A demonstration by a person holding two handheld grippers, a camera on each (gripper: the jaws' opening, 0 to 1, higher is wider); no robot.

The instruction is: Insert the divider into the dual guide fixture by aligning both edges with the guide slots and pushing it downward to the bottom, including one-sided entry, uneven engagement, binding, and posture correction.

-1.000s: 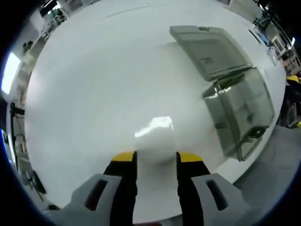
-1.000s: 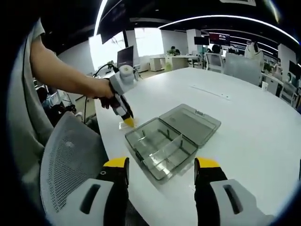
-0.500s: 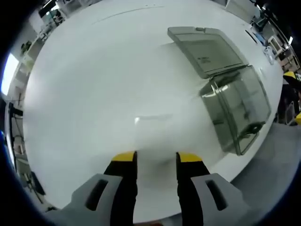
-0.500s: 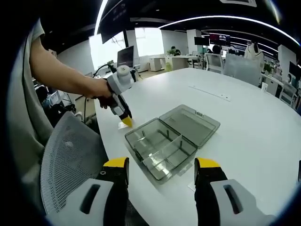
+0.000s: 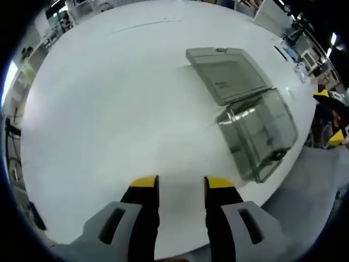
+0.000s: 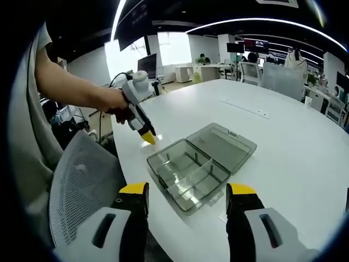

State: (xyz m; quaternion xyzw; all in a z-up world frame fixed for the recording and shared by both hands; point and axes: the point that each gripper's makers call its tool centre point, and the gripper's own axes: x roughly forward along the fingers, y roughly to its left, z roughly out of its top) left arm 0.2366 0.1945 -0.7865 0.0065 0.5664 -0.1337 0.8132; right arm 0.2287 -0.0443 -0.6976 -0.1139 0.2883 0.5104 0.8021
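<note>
A smoky clear plastic box with inner partitions lies on the white table, its lid folded open behind it. In the left gripper view the box and lid sit to the right. My left gripper has its jaws a narrow gap apart on a clear divider that is barely visible against the table. In the right gripper view this left gripper hangs just above the table, left of the box. My right gripper stands open with nothing in it, in front of the box.
A person's arm holds the left gripper. A grey mesh chair back stands at the table's near edge. A thin strip lies on the table beyond the box. Desks and a monitor fill the far room.
The left gripper has risen off the table, and the small clear piece under its tip is gone from the surface. The glare between its jaws has faded. The right gripper has stayed still.
</note>
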